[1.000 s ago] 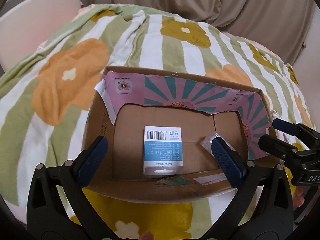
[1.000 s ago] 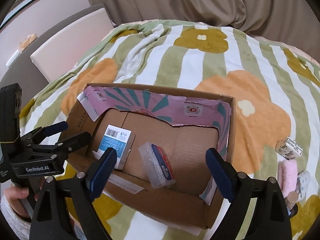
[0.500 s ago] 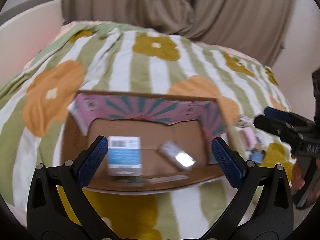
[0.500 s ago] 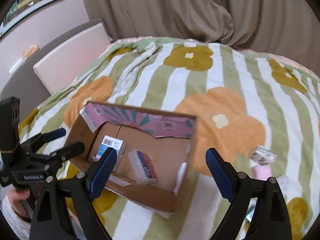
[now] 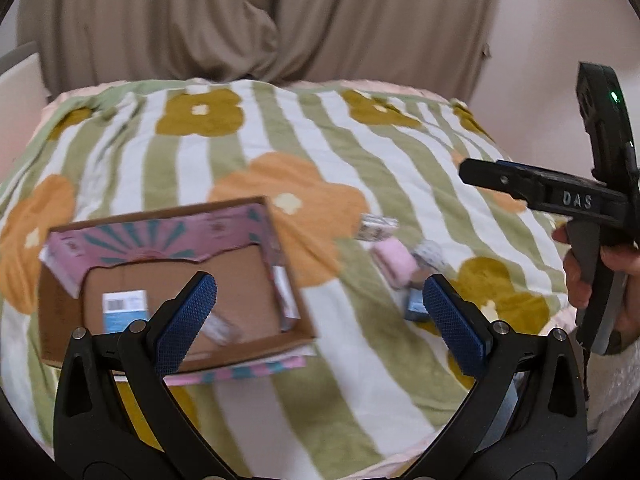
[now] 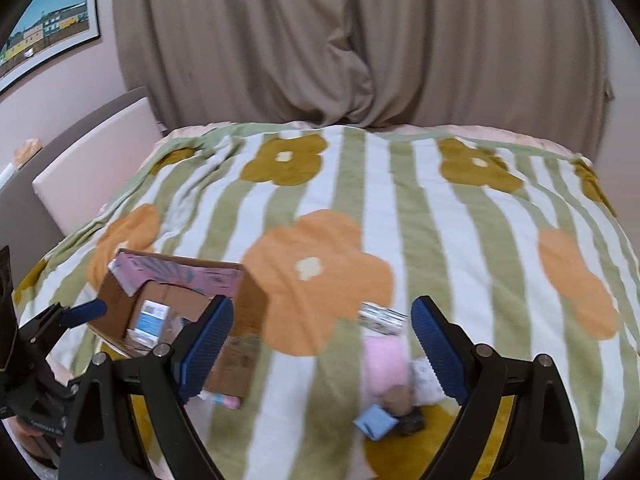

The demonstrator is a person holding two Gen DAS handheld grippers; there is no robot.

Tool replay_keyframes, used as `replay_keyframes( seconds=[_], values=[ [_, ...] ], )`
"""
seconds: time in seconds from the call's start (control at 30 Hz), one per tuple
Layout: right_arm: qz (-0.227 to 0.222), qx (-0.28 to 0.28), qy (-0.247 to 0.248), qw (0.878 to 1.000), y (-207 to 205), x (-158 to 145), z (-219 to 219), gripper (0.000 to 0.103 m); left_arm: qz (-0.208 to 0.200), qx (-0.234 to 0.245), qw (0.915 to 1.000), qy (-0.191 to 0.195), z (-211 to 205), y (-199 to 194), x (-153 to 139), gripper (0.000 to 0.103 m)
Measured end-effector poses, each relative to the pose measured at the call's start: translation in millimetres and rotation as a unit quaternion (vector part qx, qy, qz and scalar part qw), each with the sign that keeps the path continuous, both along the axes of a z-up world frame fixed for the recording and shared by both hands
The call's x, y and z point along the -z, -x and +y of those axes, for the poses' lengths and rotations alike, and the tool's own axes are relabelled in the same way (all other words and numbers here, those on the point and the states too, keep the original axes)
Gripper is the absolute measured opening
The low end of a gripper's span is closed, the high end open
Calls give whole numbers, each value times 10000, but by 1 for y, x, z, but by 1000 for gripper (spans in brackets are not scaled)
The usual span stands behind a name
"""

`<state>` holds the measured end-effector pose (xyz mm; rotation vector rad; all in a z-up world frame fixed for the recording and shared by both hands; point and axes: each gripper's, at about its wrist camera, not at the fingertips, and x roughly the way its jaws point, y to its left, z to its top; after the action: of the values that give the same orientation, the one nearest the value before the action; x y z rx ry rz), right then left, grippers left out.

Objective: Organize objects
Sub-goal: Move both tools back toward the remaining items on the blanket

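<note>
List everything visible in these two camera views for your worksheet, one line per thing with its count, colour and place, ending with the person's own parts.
cardboard box: 1, brown with pink and teal lining, on the blanket at the left
blue-and-white packet: 1, lying inside the box
clear packet: 1, inside the box beside it; blurred
patterned packs: about 2, white, on the blanket right of the box
pink item: 1, beside them
small blue box: 1, nearest the camera
dark item: 1, beside the blue box; too blurred to identify
blanket: 1, green-and-white stripes with orange and olive flowers
curtain: 1, taupe, behind
framed picture: 1, on the left wall
left hand-held gripper: open, empty
right hand-held gripper: open, empty
</note>
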<state>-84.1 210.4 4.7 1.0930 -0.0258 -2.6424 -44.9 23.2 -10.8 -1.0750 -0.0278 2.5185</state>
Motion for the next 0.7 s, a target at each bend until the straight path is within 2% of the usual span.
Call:
replay_keyframes(
  seconds=[0.13, 0.3, 0.33, 0.43, 0.57, 0.7],
  values=[
    [-304, 128, 152, 9993, 2, 16, 31, 89, -90, 293, 9994, 134, 39, -7, 16, 103],
    [-727, 152, 138, 9971, 7, 47, 60, 89, -382, 609, 9974, 42, 73, -8, 44, 103],
    [-834, 146, 157, 9963, 9, 55, 66, 90, -437, 672, 9968, 41, 80, -8, 51, 103],
    [-918, 75, 221, 9955, 10, 70, 78, 103, -576, 819, 9949, 102, 100, -7, 70, 103],
    [-1052, 64, 184, 9943, 18, 90, 89, 103, -804, 958, 9921, 133, 123, -1, 97, 103],
    [-1549, 16, 249, 9876, 32, 113, 104, 103, -1014, 1038, 9893, 179, 140, 9, 122, 102]
  ],
)
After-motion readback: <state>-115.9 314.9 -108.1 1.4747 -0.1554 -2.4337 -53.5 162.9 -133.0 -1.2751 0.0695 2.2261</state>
